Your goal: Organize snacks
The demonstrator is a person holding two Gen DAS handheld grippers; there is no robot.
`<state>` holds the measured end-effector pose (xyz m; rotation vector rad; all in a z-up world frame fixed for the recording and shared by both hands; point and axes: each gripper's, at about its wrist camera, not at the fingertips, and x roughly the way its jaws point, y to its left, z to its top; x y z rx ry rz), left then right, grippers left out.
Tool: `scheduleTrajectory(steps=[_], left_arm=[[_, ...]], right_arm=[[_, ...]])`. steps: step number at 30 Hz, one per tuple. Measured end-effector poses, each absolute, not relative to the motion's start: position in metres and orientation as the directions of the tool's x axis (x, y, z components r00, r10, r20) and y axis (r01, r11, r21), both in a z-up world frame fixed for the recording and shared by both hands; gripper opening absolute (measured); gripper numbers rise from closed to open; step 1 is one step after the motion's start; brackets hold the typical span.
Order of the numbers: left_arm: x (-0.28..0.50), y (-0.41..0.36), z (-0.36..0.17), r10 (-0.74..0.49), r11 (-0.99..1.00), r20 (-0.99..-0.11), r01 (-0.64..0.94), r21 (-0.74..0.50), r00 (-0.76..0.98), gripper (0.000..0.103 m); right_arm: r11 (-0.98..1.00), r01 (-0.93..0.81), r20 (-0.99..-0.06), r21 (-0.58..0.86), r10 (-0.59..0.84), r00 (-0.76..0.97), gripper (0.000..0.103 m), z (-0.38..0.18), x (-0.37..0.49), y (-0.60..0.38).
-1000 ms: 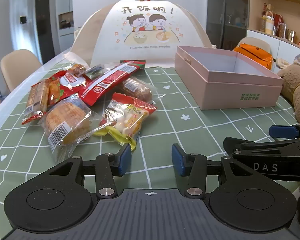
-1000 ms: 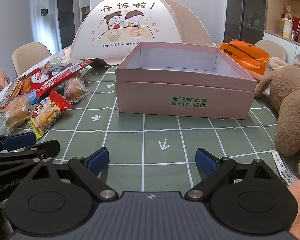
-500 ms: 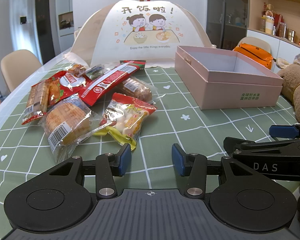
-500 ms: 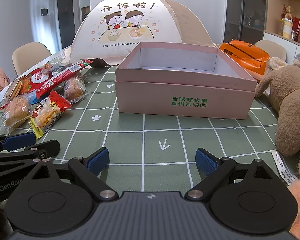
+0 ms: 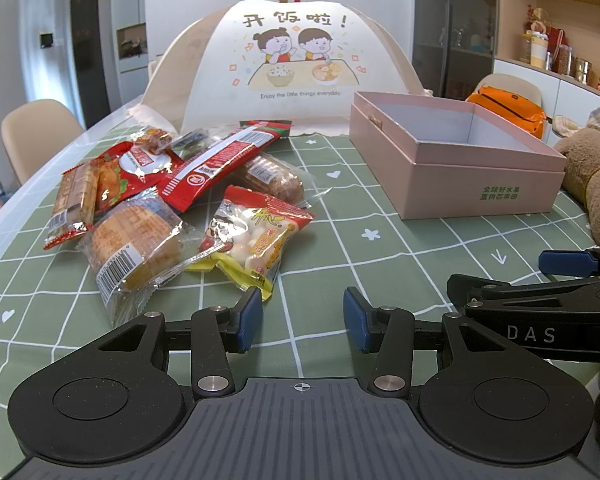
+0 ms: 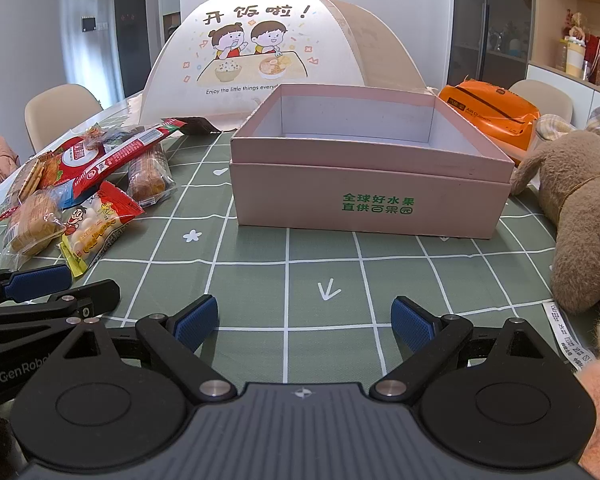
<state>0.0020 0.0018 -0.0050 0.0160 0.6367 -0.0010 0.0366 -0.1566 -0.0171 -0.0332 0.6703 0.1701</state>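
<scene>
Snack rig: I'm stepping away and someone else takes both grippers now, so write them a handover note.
Left claw: open, holding nothing, low over the green mat, just short of the snack pile.
Right claw: open, holding nothing, facing the pink box.
Snacks: all heaped on the mat left of the box; the yellow candy bag lies nearest the left claw.
Done: nothing visible; no snack shows in the box.
Left: presumably move every packet into the box.
</scene>
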Motion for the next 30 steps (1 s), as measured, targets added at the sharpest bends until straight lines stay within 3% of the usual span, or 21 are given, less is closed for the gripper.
scheduleTrajectory(steps=[30], left_arm=[[0.0038, 0.0035, -0.0091, 0.003, 1.0, -0.594, 0.006, 0.014, 0.804, 0.05]], right_arm=[[0.986, -0.167, -0.621, 0.024, 0.146, 0.77, 0.094, -0.0168, 0.0362, -0.1562]])
